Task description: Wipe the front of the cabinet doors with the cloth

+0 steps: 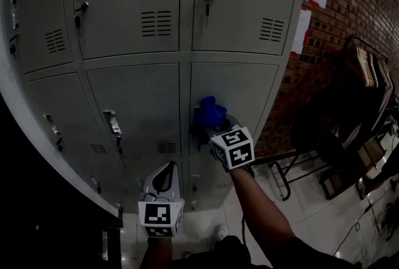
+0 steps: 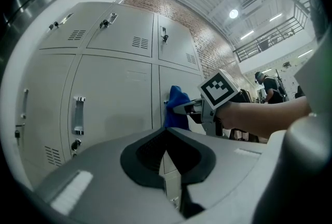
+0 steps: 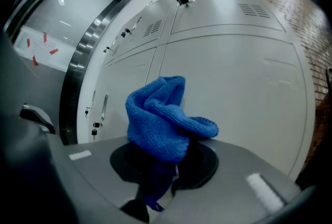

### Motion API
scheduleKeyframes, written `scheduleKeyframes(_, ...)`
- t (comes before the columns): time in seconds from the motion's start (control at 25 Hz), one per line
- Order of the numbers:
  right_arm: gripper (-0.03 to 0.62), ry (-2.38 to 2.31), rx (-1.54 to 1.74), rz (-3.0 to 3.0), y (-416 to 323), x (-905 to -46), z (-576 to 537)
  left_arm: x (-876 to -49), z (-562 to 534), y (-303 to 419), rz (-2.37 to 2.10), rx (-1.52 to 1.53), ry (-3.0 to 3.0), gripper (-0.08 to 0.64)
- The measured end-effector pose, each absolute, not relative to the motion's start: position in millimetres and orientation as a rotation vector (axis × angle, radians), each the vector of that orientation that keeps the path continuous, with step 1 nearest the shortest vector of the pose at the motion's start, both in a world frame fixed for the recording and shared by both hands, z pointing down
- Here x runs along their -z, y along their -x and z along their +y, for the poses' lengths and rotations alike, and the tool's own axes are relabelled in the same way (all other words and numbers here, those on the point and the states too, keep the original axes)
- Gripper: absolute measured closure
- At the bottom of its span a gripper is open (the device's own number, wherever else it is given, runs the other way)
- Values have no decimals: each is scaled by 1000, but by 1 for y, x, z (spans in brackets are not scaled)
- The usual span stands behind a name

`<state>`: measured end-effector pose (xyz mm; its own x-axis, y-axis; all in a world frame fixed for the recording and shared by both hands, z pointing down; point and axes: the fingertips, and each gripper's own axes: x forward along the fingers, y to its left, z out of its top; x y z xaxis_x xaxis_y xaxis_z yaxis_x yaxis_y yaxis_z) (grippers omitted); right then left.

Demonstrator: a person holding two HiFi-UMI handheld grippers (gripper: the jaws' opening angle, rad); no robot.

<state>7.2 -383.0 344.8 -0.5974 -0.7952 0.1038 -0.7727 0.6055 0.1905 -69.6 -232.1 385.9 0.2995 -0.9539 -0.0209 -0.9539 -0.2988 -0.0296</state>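
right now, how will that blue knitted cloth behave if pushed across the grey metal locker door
Probably floppy: the blue knitted cloth bunches in soft folds above the right gripper. It likely squashes flat against the grey metal locker door, and its nubby knit should drag, not slip.
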Motion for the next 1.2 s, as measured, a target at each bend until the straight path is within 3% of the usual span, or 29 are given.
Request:
scheduleKeyframes(0.92,503,-1670,102,-2420,-183,-363,-409,-392,-237,73,1809,4,2541,543)
scheduleKeyframes(1.2,505,-1702,114,-2406,-195,-364,-407,-391,-232,77,1813,2,2531,543)
